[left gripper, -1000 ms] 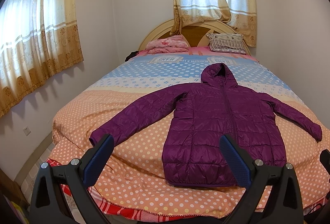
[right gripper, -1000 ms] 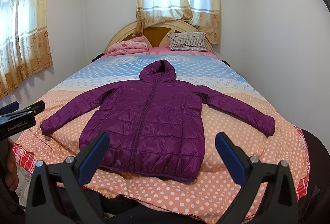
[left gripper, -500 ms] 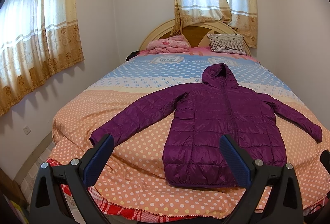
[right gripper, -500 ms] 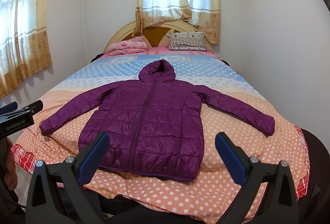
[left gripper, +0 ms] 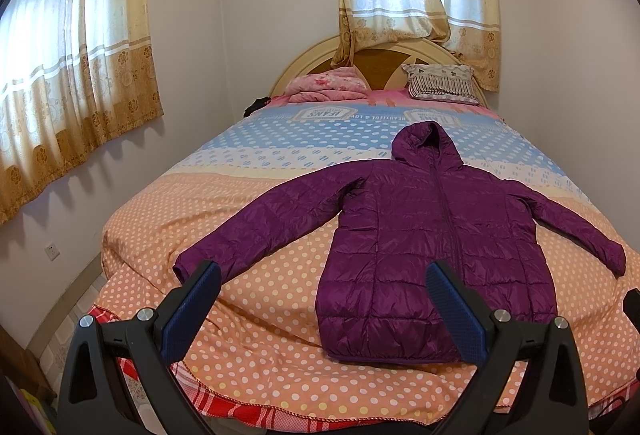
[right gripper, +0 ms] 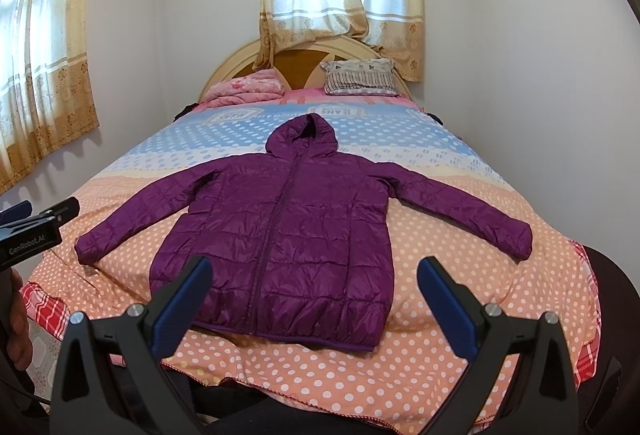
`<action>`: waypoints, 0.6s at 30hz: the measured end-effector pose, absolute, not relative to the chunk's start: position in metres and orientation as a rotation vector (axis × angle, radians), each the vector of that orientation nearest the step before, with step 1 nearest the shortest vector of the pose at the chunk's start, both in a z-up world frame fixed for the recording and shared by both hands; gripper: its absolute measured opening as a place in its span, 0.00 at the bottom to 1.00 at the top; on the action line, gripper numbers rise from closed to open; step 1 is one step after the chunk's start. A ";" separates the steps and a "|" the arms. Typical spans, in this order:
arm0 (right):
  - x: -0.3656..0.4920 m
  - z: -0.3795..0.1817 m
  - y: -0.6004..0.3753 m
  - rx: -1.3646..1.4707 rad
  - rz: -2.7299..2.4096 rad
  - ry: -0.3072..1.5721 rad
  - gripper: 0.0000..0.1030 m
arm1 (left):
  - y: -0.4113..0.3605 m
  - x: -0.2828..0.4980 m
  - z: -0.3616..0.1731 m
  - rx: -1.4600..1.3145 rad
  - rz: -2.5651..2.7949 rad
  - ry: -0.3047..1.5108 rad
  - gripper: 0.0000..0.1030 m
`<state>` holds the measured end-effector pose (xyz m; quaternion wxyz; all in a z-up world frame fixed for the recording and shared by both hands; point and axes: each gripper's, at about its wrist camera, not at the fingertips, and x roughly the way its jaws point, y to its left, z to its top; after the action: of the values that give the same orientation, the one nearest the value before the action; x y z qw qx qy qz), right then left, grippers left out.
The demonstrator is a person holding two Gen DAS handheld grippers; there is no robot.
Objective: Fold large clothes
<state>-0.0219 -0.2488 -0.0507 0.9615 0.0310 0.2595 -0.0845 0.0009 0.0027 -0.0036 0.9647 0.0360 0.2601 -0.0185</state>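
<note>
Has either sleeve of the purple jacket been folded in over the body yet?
No: in the right wrist view the purple jacket lies flat on the bed with both sleeves spread outward.

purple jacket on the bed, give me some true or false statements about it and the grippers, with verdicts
1. The purple jacket lies flat on the bed with both sleeves spread out. True.
2. The jacket is already folded in half. False: it is fully spread, unfolded.
3. The left gripper is open and holds nothing. True.
4. The right gripper is shut on a sleeve. False: its fingers stand wide apart, clear of the fabric.
5. The hood points toward the headboard. True.
</note>
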 end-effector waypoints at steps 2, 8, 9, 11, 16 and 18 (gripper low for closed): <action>-0.022 -0.051 -0.249 0.065 -0.170 0.527 1.00 | 0.003 0.001 -0.004 0.072 -0.038 0.528 0.99; -0.021 -0.051 -0.251 0.069 -0.174 0.530 1.00 | 0.004 0.002 -0.007 0.073 -0.037 0.533 0.99; -0.021 -0.052 -0.251 0.072 -0.177 0.530 1.00 | 0.004 0.002 -0.008 0.073 -0.036 0.535 0.99; -0.020 -0.053 -0.255 0.082 -0.182 0.535 1.00 | 0.004 0.003 -0.011 0.074 -0.037 0.543 0.99; -0.018 -0.056 -0.259 0.090 -0.188 0.543 1.00 | 0.002 0.008 -0.017 0.080 -0.041 0.559 0.99; -0.016 -0.058 -0.261 0.091 -0.187 0.548 1.00 | 0.001 0.010 -0.019 0.083 -0.043 0.565 0.99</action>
<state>-0.0156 -0.2612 -0.0578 0.9574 0.0448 0.2700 -0.0922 0.0102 0.0010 -0.0187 0.9592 0.0410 0.2789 -0.0213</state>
